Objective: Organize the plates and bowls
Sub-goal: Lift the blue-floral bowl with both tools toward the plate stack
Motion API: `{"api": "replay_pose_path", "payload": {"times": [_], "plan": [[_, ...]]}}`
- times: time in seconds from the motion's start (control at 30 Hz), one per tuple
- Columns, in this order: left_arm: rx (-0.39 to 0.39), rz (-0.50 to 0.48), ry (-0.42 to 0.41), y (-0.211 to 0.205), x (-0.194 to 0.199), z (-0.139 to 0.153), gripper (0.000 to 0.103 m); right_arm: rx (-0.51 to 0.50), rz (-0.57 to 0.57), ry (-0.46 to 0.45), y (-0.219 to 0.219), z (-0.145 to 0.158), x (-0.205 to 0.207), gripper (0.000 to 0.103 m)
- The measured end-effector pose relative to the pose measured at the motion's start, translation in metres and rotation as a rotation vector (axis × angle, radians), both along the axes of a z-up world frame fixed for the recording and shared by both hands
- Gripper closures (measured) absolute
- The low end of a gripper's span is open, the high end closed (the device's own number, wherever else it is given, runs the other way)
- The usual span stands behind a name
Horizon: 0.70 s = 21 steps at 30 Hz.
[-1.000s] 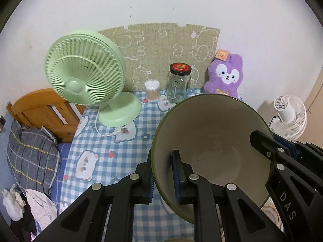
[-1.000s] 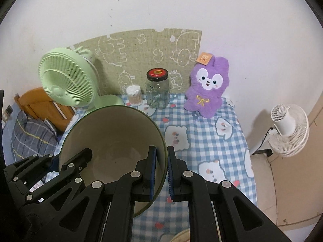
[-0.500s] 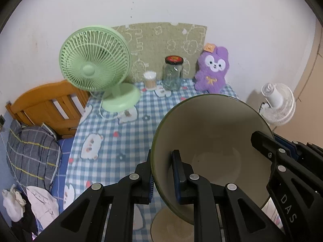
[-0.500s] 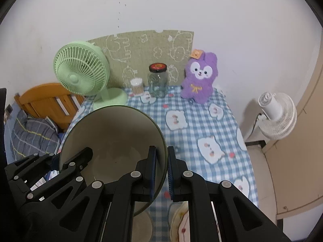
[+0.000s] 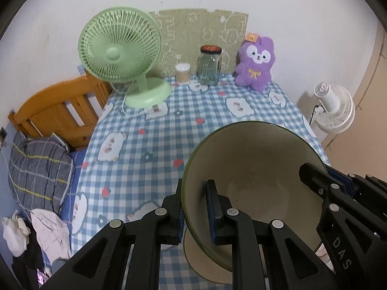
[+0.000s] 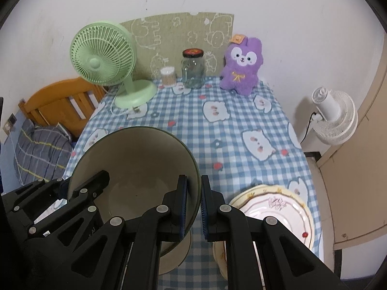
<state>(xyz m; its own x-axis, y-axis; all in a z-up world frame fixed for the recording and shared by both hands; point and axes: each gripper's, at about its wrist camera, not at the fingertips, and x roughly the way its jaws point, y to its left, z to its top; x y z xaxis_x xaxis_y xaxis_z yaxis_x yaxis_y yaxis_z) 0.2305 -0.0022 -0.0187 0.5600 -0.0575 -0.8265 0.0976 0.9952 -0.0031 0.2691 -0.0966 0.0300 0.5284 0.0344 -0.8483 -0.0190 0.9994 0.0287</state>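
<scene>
My left claw [image 5: 193, 207] and right claw [image 6: 192, 203] both clamp the green bowl's [image 5: 254, 174] rim, opposite sides. Floral plate [image 6: 278, 212] sits on the tabletop [image 6: 217, 125] beside it.

The left hand-held gripper [image 5: 193, 207], black with blue pads, is closed on the left side of the rim of a large cream bowl with a dark green edge [image 5: 254, 181]; one finger is outside the wall and one is inside. The right hand-held gripper [image 6: 192, 205], of the same build, is closed on the opposite side of the rim in the same way. Both grippers point forward and a little downward, side by side, with the tilted bowl held between them.
</scene>
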Motion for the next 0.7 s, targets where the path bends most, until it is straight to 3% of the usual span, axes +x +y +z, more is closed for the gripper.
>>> {"api": "replay_pose_path", "payload": {"times": [0.7], "plan": [[0.028,0.013,0.143,0.008,-0.018,-0.066,0.090,0.026,0.004,0.163,0.007,-0.067,-0.008,0.090]]}}
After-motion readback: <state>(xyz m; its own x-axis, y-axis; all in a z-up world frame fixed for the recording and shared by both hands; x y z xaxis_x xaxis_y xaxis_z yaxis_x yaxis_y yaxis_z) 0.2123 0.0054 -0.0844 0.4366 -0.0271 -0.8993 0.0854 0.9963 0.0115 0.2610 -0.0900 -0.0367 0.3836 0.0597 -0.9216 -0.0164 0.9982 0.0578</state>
